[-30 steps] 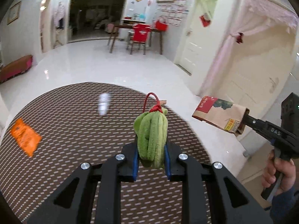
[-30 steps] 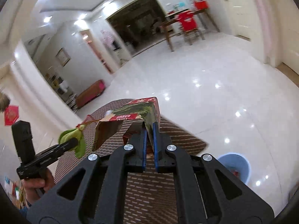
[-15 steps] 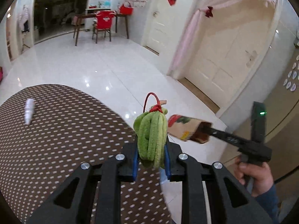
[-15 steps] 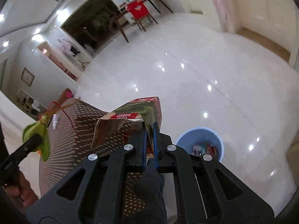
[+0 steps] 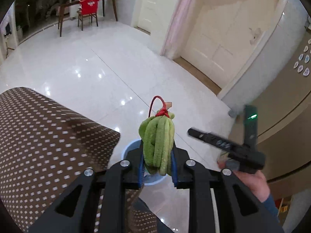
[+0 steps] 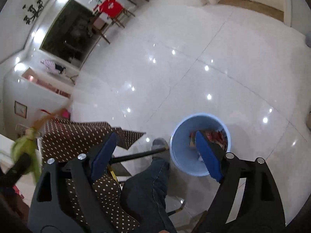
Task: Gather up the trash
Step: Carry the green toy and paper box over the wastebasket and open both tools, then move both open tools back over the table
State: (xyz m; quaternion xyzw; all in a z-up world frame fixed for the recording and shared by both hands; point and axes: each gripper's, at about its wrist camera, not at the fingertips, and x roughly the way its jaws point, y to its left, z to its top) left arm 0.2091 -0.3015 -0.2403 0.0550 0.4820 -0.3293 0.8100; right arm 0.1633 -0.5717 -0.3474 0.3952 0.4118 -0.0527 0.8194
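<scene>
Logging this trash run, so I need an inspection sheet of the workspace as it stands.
Surface: table with brown dotted cloth; glossy white floor.
Job's things: blue bin on the floor holds trash; green tassel not yet binned.
Clutter: nothing seen.
Grippers: left gripper shut on the tassel; right gripper above the bin, jaws opening, nothing between them.
Cables: nothing seen.
Surroundings: red-covered chair, doors, person's leg.
</scene>
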